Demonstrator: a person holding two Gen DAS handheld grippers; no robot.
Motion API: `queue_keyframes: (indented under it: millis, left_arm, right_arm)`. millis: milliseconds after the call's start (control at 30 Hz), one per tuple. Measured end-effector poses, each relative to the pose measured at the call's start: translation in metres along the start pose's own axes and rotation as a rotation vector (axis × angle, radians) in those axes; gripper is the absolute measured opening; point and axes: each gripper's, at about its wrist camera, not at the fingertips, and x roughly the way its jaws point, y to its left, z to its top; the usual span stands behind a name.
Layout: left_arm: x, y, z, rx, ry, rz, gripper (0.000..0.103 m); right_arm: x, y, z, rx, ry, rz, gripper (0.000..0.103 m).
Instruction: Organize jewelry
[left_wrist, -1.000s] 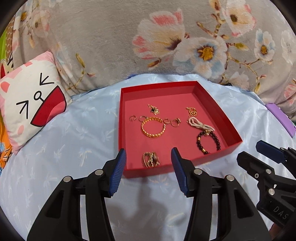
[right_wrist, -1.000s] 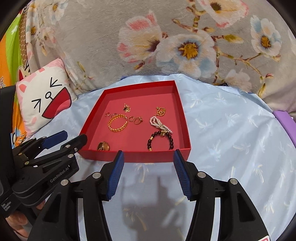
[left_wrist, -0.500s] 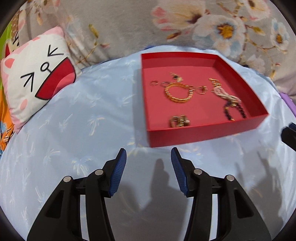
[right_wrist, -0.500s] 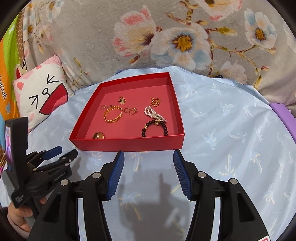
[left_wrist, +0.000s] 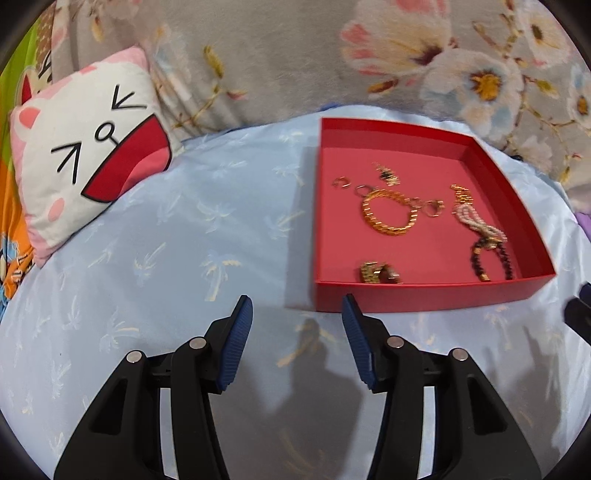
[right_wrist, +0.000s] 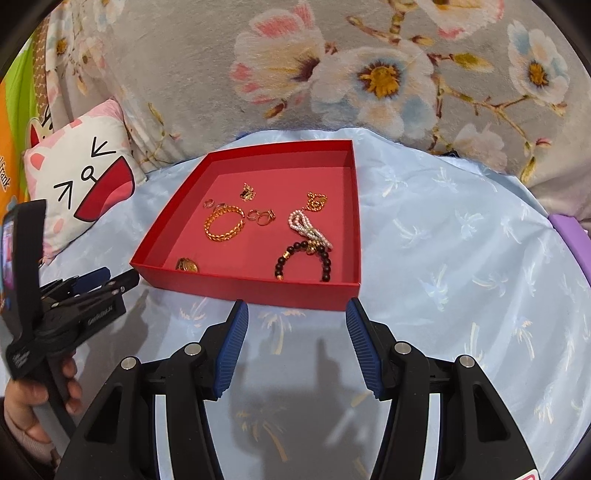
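A shallow red tray (right_wrist: 258, 288) sits on a light blue cloth; it also shows in the left wrist view (left_wrist: 424, 297). It holds a gold chain bracelet (right_wrist: 223, 223), a pearl strand (right_wrist: 308, 227), a dark bead bracelet (right_wrist: 303, 258), a gold ring piece (right_wrist: 186, 265) and several small gold rings and charms. My right gripper (right_wrist: 297, 347) is open and empty, just in front of the tray's near wall. My left gripper (left_wrist: 297, 343) is open and empty, in front of the tray's left near corner; it also shows in the right wrist view (right_wrist: 96, 282).
A cat-face pillow (left_wrist: 88, 162) lies at the left on the cloth. A grey floral blanket (right_wrist: 369, 74) rises behind the tray. A purple object (right_wrist: 570, 236) sits at the right edge. Bare blue cloth (left_wrist: 184, 240) lies left of the tray.
Both grippers have pulled back from the tray. The left one has swung left, so the tray now sits to its right. Both stayed open and empty.
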Motion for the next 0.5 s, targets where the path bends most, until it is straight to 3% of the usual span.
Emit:
queue_keyframes:
  millis: [300, 367, 500]
  left_arm:
    - [-0.013, -0.045, 0.008, 0.063, -0.052, -0.047, 0.049]
    - [-0.011, -0.048, 0.01, 0.061, -0.054, -0.053, 0.049]
    - [-0.009, -0.053, 0.011, 0.054, -0.066, -0.056, 0.058]
  right_arm:
    - [0.007, 0.007, 0.001, -0.017, -0.02, -0.035, 0.056]
    - [0.005, 0.006, 0.003, -0.023, -0.037, -0.053, 0.062]
    - [0.006, 0.002, 0.004, -0.01, -0.049, -0.061, 0.067]
